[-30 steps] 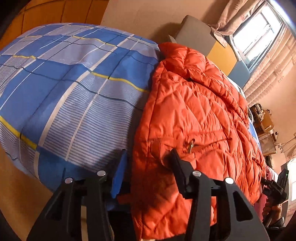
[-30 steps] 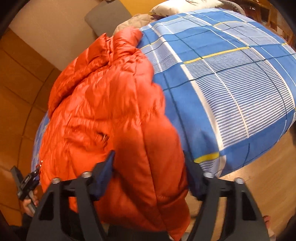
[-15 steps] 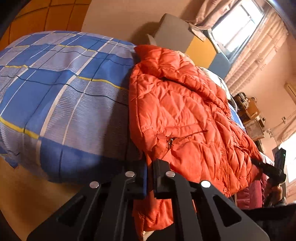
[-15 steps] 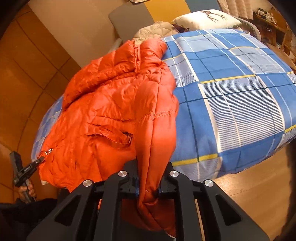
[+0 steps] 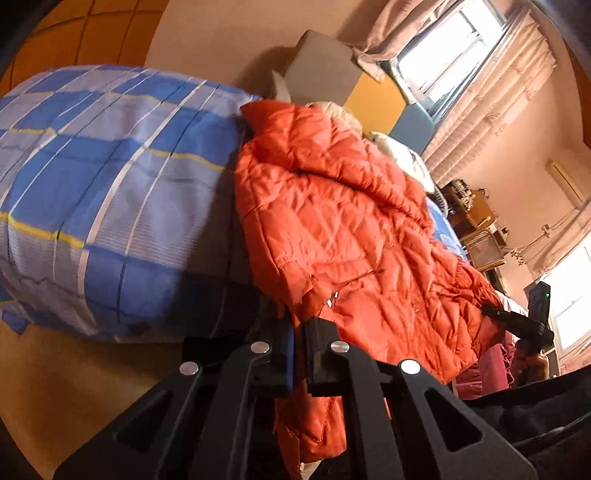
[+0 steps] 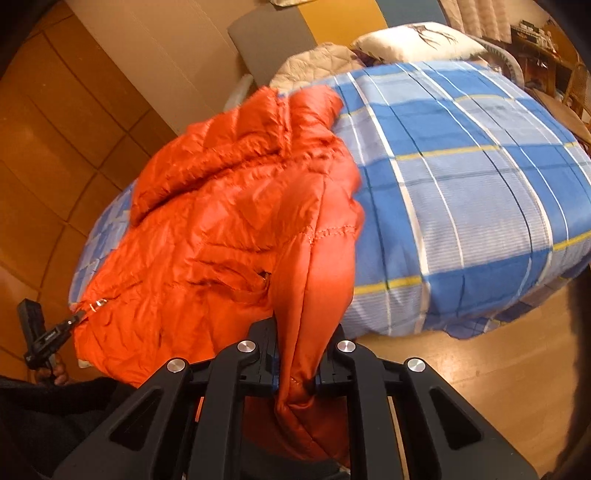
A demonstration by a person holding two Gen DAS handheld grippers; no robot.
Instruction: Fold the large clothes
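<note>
- The left claw [image 5: 299, 354] is pinching shut on the near hem of the orange puffer jacket [image 5: 332, 229], at the corner nearest the blue plaid bedspread [image 5: 110, 192] — its pads are nearly touching, with only a thin fold of fabric between them.
- The right claw [image 6: 295, 365] is clamping a thicker bunch of the jacket's other lower corner; the jaws are standing slightly apart because of the padded cloth squeezed between them.
- The jacket is lying lengthwise on the bed, its collar end towards the headboard [image 6: 273, 33] and pillow [image 6: 417, 40], its hem hanging over the foot edge where both claws are gripping it.
- Progress, as I judge it: the fold is only beginning. Both bottom corners are being held and the hem appears to be lifting off the mattress, but no fold line is showing — the body is spread out, wrinkled and unflattened. Carrying the hem up towards the collar, tucking the sleeves and smoothing all seem to be left.
- Hard to make out: the sleeves are not clearly showing in either view, so I cannot tell whether they are tucked under. The hem below each claw is being cut off by the claw bodies. In each view the opposite claw is appearing only as a small dark shape at the jacket's far corner, too small to read its jaws there.
</note>
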